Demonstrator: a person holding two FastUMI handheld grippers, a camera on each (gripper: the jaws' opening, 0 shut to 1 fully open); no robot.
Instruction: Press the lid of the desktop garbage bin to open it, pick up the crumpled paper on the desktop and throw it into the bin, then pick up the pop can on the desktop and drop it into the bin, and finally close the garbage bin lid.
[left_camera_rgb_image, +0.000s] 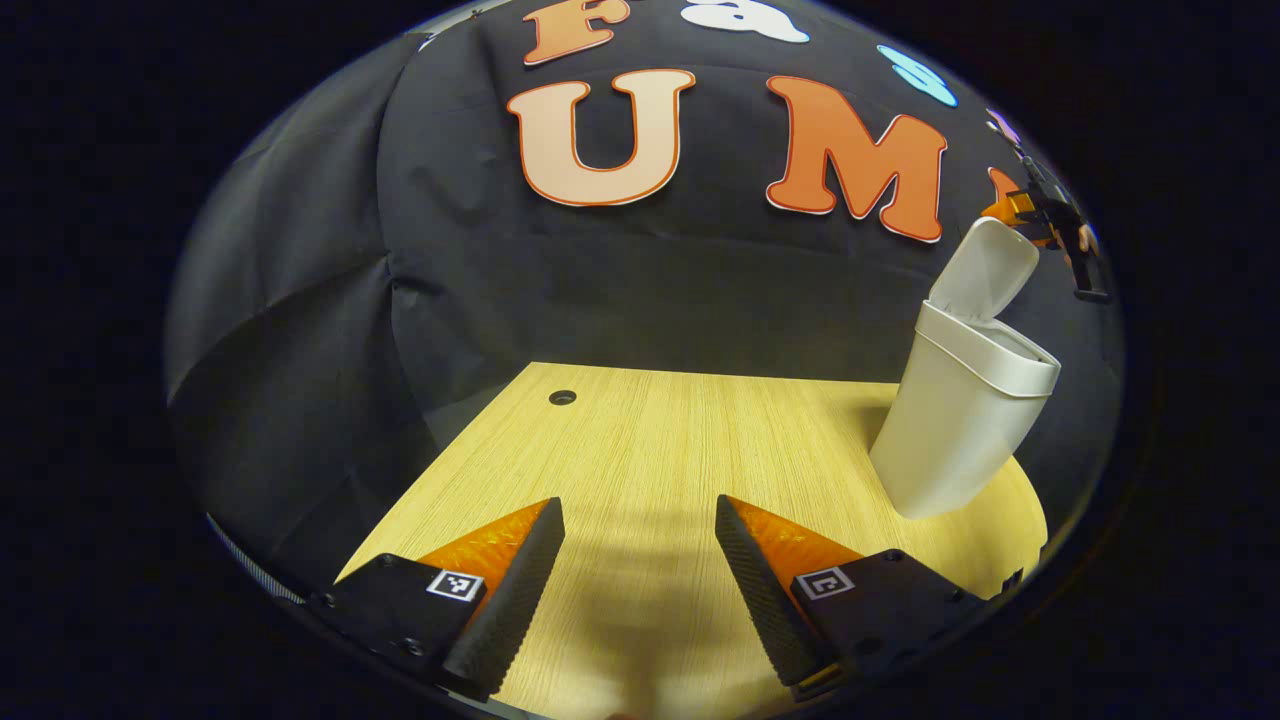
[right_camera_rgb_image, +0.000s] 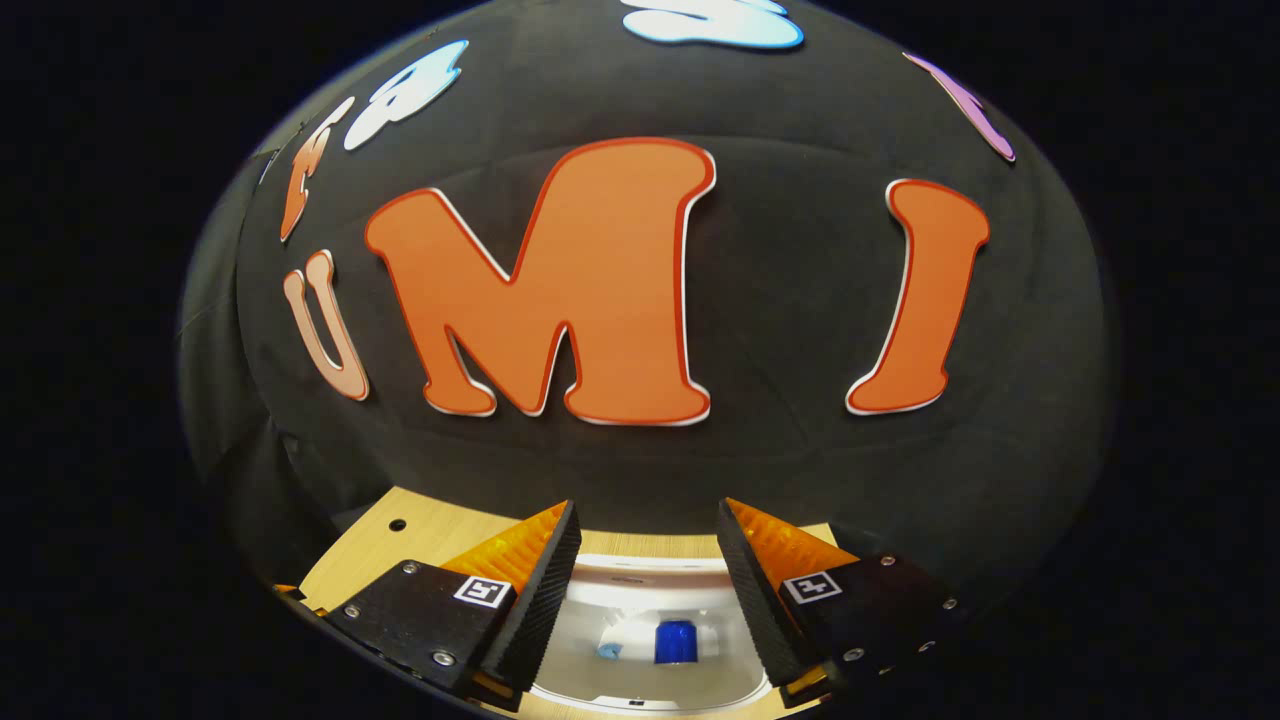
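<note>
The white desktop bin (left_camera_rgb_image: 950, 420) stands at the table's right side with its flip lid (left_camera_rgb_image: 985, 270) raised. My right gripper (left_camera_rgb_image: 1050, 215) hovers above and behind that lid. In the right gripper view I look down into the bin's open mouth (right_camera_rgb_image: 640, 570). A blue pop can (right_camera_rgb_image: 676, 641) lies at the bottom, and a small pale crumpled piece (right_camera_rgb_image: 608, 651) lies beside it. My right gripper (right_camera_rgb_image: 647, 507) is open above the mouth and holds nothing. My left gripper (left_camera_rgb_image: 640, 510) is open low over the wooden table, left of the bin, with nothing between its fingers.
The wooden table (left_camera_rgb_image: 640, 430) has a small round cable hole (left_camera_rgb_image: 562, 397) near its far left corner. The black cloth wall rises right behind the table and the bin.
</note>
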